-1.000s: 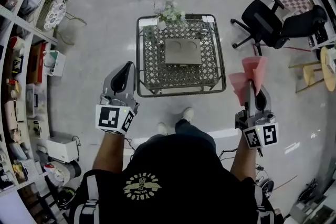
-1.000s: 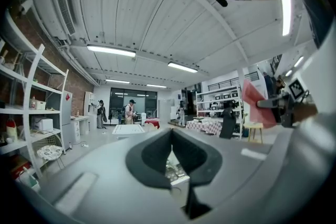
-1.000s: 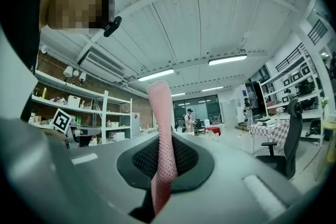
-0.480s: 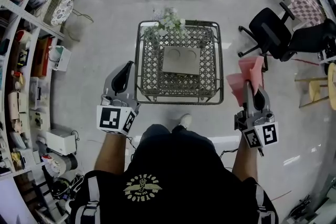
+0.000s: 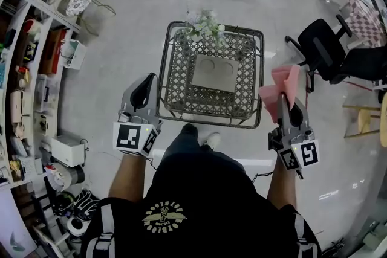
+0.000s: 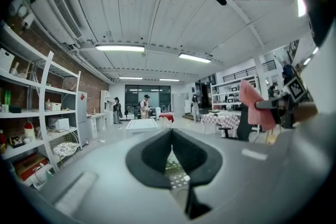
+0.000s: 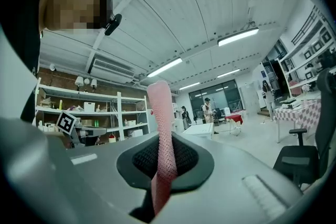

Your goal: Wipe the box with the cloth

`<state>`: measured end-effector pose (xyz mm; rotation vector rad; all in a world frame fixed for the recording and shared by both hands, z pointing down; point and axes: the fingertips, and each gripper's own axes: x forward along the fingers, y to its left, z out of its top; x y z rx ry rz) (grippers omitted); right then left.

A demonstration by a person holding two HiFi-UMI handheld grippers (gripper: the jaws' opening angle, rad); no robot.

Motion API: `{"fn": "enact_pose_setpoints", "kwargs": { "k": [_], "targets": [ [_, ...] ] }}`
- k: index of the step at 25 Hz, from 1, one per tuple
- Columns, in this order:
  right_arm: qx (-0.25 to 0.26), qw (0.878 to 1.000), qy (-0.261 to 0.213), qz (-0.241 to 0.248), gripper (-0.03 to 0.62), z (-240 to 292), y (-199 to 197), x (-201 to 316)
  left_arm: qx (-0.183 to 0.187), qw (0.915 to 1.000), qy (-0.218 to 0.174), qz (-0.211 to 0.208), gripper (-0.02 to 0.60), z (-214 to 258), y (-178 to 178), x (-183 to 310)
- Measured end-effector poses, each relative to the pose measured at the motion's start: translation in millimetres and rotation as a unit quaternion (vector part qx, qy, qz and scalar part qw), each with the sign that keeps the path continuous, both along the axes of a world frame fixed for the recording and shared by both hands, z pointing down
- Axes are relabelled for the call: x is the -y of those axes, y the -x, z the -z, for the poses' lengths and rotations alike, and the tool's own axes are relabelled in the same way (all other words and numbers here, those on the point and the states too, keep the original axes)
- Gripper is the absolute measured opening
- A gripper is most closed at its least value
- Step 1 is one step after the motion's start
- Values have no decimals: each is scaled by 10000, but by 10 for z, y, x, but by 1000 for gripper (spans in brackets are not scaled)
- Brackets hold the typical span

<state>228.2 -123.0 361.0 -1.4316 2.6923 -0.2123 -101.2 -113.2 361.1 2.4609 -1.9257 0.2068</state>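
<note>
The pale floor (image 5: 121, 69) fills most of the head view, and open shelving (image 5: 24, 69) crowded with small goods runs down your 9 o'clock side

Straight ahead at 12 o'clock stands the worktop (image 5: 175, 84), a square wire-lattice table with a dark rim, its near edge just beyond your shoes (image 5: 210, 139)

A black office chair (image 5: 323, 51) stands on the floor at 2 o'clock, well apart from the worktop

The box (image 5: 213, 72), flat and grey with two round recesses in its top, lies near the middle of the worktop, a little toward its 1 o'clock corner; neither gripper touches it, and both are held short of the worktop on your side

Your left gripper (image 5: 149, 78) is held at about 10 o'clock, just beside the worktop's near left corner, with its marker cube (image 5: 133, 137) toward you; in the left gripper view (image 6: 170, 145) its jaws are together at the tips with nothing between them

Your right gripper (image 5: 283, 98) is held at about 2 o'clock, just outside the worktop's near right corner, its own marker cube (image 5: 300, 155) at your wrist

Its jaws are clamped on the pink cloth (image 5: 278, 84), which stands up past the tips in a loose fold; the right gripper view shows the cloth (image 7: 161, 134) pinched upright between the dark pads (image 7: 186, 160)

A small bunch of white flowers with green leaves (image 5: 205, 26) sits at the worktop's 12 o'clock edge, apart from the box
</note>
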Motion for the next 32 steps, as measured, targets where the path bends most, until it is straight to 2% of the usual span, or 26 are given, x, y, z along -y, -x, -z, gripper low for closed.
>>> {"fn": "enact_pose_setpoints", "kwargs": {
  "k": [8, 11, 14, 19, 23, 27, 32],
  "targets": [
    [-168, 9993, 230, -233, 17, -165, 413, 464, -25, 9982, 508, -302, 0, -311, 207, 537],
    [-221, 9985, 435, -261, 17, -337, 598, 689, -142, 9976, 500, -456, 0, -441, 240, 801],
    [-537, 9967, 588, -177, 17, -647, 778, 878, -173, 9969, 513, -573, 0, -578, 270, 1058],
    [-747, 9928, 940, -16, 17, -1152, 1213, 1166, -396, 9943, 833, -527, 0, -886, 463, 1331],
    [-867, 9887, 1219, 99, 17, -1658, 1502, 1369, -343, 9936, 883, -610, 0, -1065, 540, 1474],
    [-984, 9806, 1682, 206, 17, -2322, 1762, 1523, -257, 9934, 854, -726, 0, -1224, 569, 1599],
    [-1303, 9688, 2084, 325, 17, -2985, 2057, 1629, -294, 9901, 1033, -905, 0, -1552, 569, 1708]
  ]
}}
